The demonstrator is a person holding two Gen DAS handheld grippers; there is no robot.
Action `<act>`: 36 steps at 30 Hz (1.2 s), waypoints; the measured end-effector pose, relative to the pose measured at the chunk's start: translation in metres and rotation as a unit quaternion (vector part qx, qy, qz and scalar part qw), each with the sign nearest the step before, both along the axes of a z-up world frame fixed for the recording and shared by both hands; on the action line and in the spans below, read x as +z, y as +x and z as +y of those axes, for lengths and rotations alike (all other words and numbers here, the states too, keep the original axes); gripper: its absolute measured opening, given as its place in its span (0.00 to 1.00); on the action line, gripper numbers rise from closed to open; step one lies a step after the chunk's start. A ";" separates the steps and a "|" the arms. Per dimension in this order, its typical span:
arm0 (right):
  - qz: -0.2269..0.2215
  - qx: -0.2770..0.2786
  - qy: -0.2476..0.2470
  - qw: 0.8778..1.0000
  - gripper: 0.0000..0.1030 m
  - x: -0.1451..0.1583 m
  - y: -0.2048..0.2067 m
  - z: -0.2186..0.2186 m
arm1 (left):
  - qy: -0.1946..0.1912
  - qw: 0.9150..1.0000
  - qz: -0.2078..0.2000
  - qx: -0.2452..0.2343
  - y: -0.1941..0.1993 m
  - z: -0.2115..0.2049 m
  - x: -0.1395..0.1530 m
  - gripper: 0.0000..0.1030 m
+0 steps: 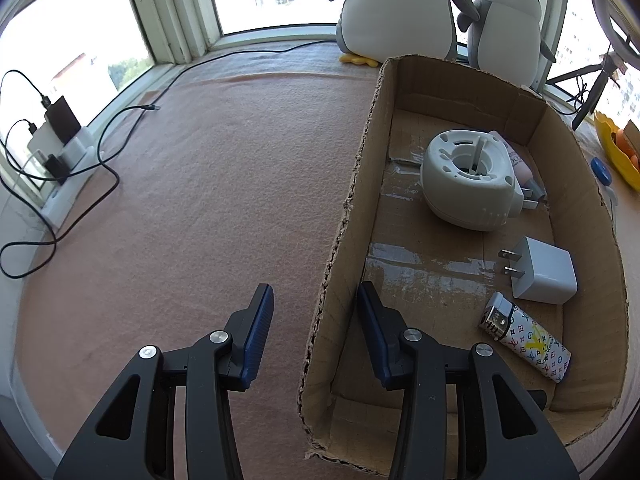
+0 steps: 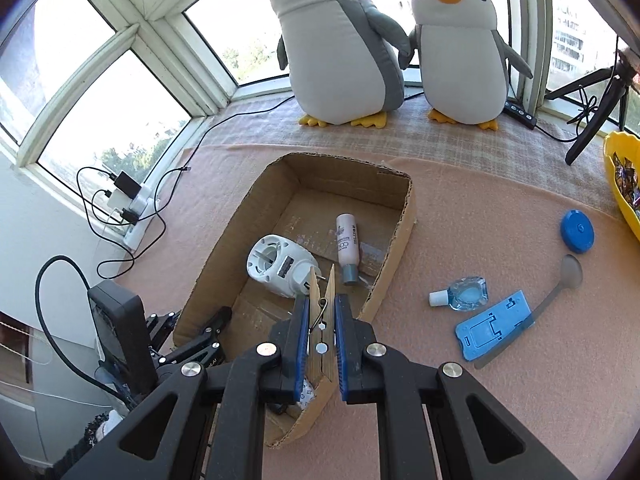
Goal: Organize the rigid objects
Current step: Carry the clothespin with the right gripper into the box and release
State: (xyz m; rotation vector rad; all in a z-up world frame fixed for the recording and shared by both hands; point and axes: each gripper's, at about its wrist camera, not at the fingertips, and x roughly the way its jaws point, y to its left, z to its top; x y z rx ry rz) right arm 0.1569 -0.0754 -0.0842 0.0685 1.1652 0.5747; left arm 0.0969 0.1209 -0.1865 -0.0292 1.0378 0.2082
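Note:
An open cardboard box (image 1: 580, 184) lies on the pink cloth. Inside it are a white round plug-in device (image 1: 468, 180), a white charger cube (image 1: 544, 272), a patterned lighter (image 1: 528, 340) and a pink tube (image 1: 516, 156). My left gripper (image 1: 315, 288) is open and straddles the box's near left wall, one finger inside and one outside, without pressing on it. In the right wrist view my right gripper (image 2: 322, 320) is shut on a wooden clothespin (image 2: 322, 304), held above the near end of the box (image 2: 400, 236). The device (image 2: 276, 264) and the tube (image 2: 347, 244) lie below it.
Right of the box on the cloth lie a blue lid (image 2: 577, 231), a small blue glass bottle (image 2: 464, 294), a blue phone stand (image 2: 492, 326) and a grey spoon (image 2: 560, 284). A yellow bowl (image 2: 618, 184) sits far right. Two plush penguins (image 2: 340, 52) stand by the window; chargers and cables (image 2: 128, 200) lie left.

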 end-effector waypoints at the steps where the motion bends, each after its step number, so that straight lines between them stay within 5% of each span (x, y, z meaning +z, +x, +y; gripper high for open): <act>1: 0.000 0.009 -0.002 1.000 0.11 -0.001 -0.003 0.007 | 0.000 1.000 0.000 0.000 0.000 0.000 0.000 0.41; 20: 0.034 0.063 -0.014 0.997 0.11 -0.044 -0.024 0.064 | 0.000 1.000 -0.001 0.001 -0.001 0.001 0.000 0.41; 25: 0.028 0.058 -0.016 0.998 0.32 -0.042 -0.023 0.063 | 0.000 1.000 -0.001 0.001 -0.001 0.001 0.000 0.41; 36: 0.027 0.036 -0.003 0.999 0.33 -0.035 -0.017 0.046 | 0.001 1.000 -0.001 0.001 -0.001 0.001 0.000 0.41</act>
